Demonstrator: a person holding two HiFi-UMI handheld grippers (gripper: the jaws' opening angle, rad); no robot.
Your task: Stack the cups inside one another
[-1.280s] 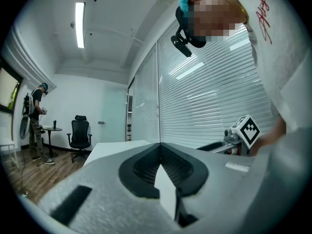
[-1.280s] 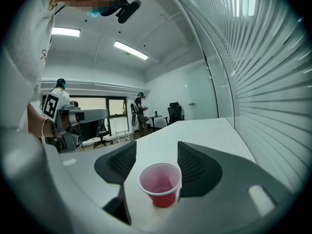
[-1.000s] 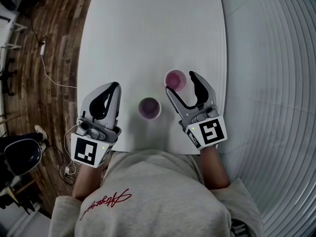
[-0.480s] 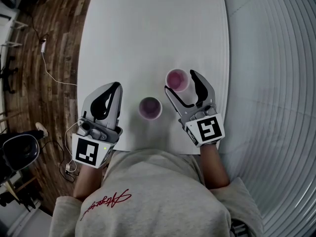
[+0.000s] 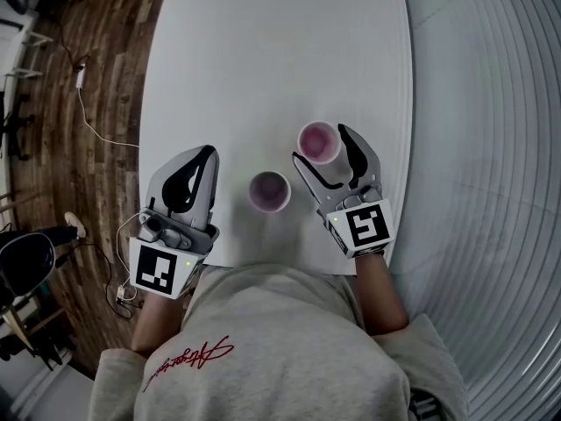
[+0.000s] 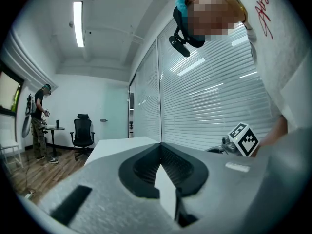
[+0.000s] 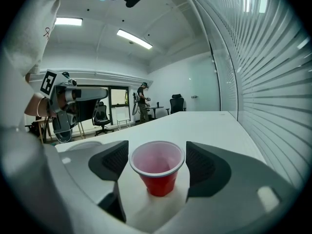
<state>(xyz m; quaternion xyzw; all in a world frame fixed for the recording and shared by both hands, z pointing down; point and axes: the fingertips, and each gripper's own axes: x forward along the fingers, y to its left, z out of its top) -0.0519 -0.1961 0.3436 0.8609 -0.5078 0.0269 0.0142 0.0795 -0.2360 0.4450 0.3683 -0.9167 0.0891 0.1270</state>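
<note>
Seen from the head view, one red cup (image 5: 319, 140) stands on the white table (image 5: 263, 60) at the tips of the right gripper (image 5: 322, 148), and a second cup (image 5: 268, 191) stands between it and the left gripper (image 5: 203, 158). The left gripper view shows that gripper clenched and empty. In the right gripper view the jaws have just been opening wide and flank the first cup without touching it.

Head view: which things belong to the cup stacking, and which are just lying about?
Job: far cup, between the right tongs, whose jaws have just been opening; near cup; left tongs, shut; table.
Lying about: white cable on the floor; office chair.
</note>
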